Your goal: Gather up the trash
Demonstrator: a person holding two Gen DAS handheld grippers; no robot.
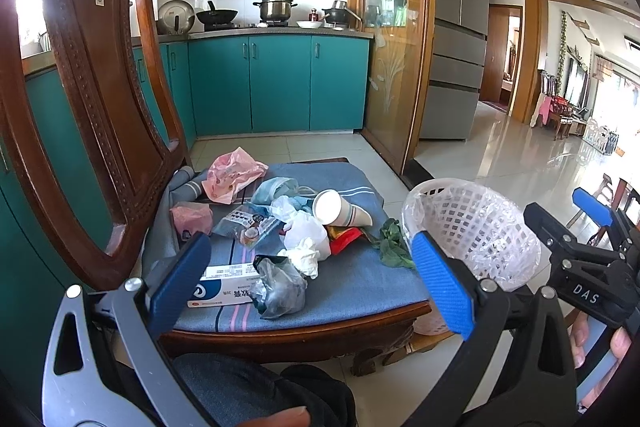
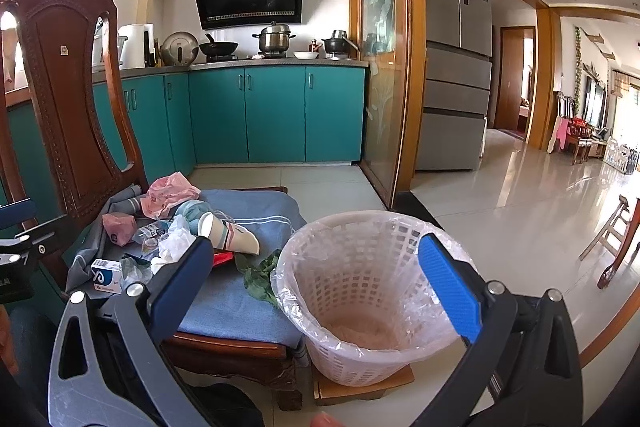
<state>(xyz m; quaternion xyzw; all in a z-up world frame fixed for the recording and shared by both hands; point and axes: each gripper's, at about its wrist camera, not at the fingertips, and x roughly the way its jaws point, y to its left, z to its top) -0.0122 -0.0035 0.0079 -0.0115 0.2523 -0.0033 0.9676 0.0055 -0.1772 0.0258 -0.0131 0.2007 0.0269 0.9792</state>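
Note:
A heap of trash lies on the blue chair cushion (image 1: 360,287): a tipped paper cup (image 1: 340,209), white tissue (image 1: 304,255), a crumpled grey bag (image 1: 280,287), a medicine box (image 1: 224,287), a pink plastic bag (image 1: 232,175) and green leaves (image 1: 394,243). My left gripper (image 1: 312,287) hovers open over the cushion's near edge, holding nothing. Right of the chair stands a white lattice basket (image 2: 352,363) with a clear liner. My right gripper (image 2: 314,287) is open above its near rim, with nothing held. The cup (image 2: 228,233) and leaves (image 2: 258,275) lie to its left.
The carved wooden chair back (image 1: 92,87) rises on the left. Teal cabinets (image 1: 280,83) and a stove with pots are behind, a glass partition (image 1: 388,39) and fridge (image 1: 456,39) to the right. Glossy tile floor (image 2: 520,211) spreads right. The basket sits on a wooden board (image 2: 360,387).

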